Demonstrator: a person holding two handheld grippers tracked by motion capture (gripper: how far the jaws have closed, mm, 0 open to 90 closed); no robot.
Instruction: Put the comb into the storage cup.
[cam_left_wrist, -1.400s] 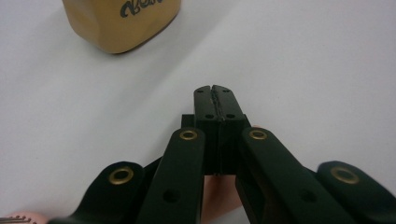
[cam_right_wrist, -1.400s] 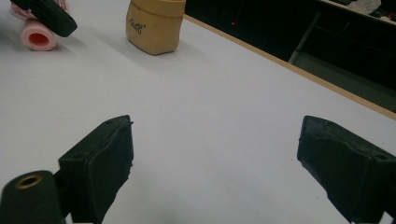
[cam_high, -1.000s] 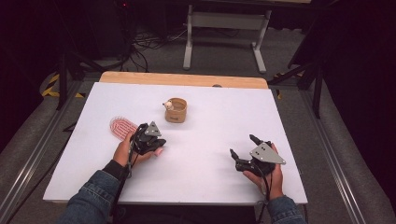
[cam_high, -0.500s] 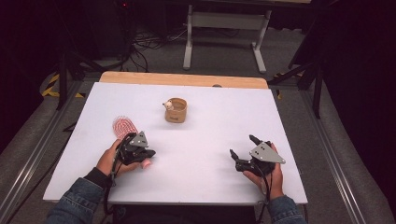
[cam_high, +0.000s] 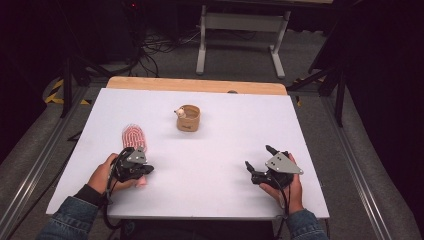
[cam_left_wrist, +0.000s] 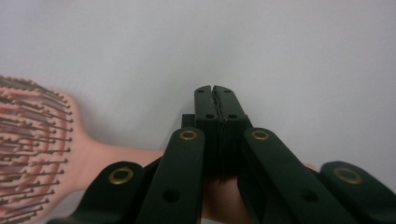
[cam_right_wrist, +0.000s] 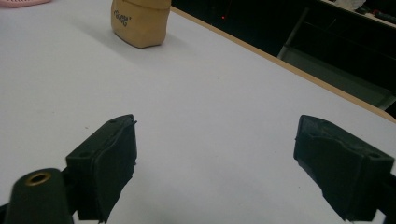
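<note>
Left gripper: jaws pressed together, nothing between the tips; the pink hairbrush lies under it, handle running beneath the jaws.
Right gripper: jaws wide apart over bare table, near right.
Hairbrush place: near left, bristles up, head pointing far.
Cup: one, tan, far of centre; something small sits in it.
Table: white top, wooden far edge.
Room: dark, cables and a metal stand on the floor.
Right gripper view: lettering on the cup.

left hand-held gripper jaws pressed together above pink hairbrush handle; white table behind
</note>
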